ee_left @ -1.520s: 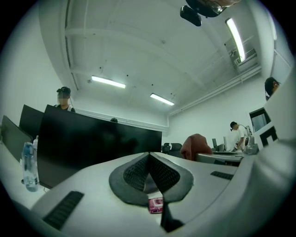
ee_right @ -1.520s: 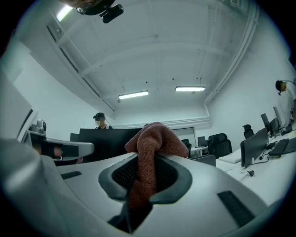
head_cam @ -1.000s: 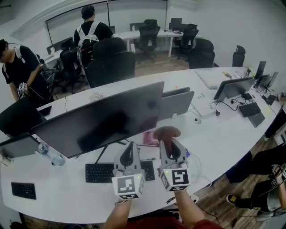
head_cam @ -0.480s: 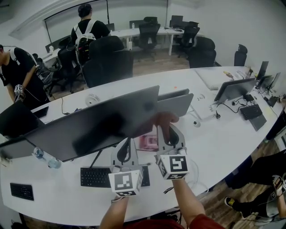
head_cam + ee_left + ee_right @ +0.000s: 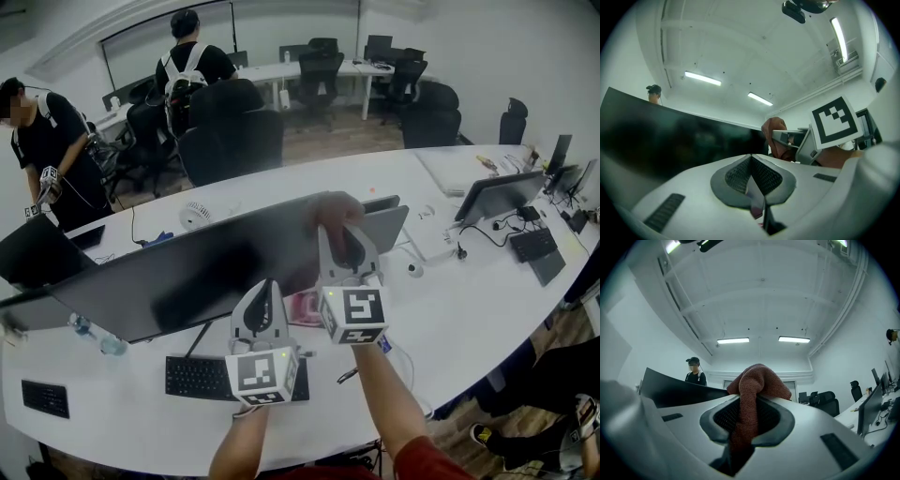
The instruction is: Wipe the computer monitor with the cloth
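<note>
A long white curved desk [image 5: 469,309] sweeps across the lower frame. Black chairs [image 5: 230,131] crowd the upper middle, near a white table [image 5: 267,70] at the top. Brown floor [image 5: 333,136] shows between them. A white wall [image 5: 506,47] fills the upper right. Ceiling tube lights [image 5: 733,340] glow at centre in the right gripper view.

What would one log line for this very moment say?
step: wiping | right gripper: shut on cloth, at monitor top right corner | left gripper: shut, empty, near monitor's lower edge
</note>
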### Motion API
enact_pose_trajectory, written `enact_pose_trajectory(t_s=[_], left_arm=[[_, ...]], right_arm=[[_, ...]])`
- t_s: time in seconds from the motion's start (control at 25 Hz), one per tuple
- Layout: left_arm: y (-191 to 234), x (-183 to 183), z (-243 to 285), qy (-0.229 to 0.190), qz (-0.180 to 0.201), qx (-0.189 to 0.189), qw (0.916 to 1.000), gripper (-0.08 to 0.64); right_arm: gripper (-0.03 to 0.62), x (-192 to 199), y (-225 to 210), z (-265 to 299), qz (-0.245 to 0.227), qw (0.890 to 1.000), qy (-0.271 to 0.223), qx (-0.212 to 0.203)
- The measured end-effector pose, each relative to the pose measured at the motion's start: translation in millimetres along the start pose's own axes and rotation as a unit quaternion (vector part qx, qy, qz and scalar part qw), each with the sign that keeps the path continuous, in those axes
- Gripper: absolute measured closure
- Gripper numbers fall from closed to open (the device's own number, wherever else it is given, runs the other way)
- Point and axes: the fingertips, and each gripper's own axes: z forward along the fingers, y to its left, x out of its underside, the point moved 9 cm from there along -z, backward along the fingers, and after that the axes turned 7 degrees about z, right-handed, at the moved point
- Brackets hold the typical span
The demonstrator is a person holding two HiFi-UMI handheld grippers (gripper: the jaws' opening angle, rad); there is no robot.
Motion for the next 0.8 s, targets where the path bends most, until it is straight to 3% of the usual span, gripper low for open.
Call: enact_pose_trajectory(t_s=[0.52,0.8], left_arm=[[1.1,-0.7,20.2,0.004,0.001,-0.018,0.9998,0.537],[-0.2,-2.7,20.7,0.009,0.008,-0.049,0.9987,0.537]], right_arm=[[0.514,3.9,-12.6,33.4,0.004,1.0,-0.006,-0.003],[0.514,6.6,-13.5,35.1,0.011,1.0,-0.013,-0.014]])
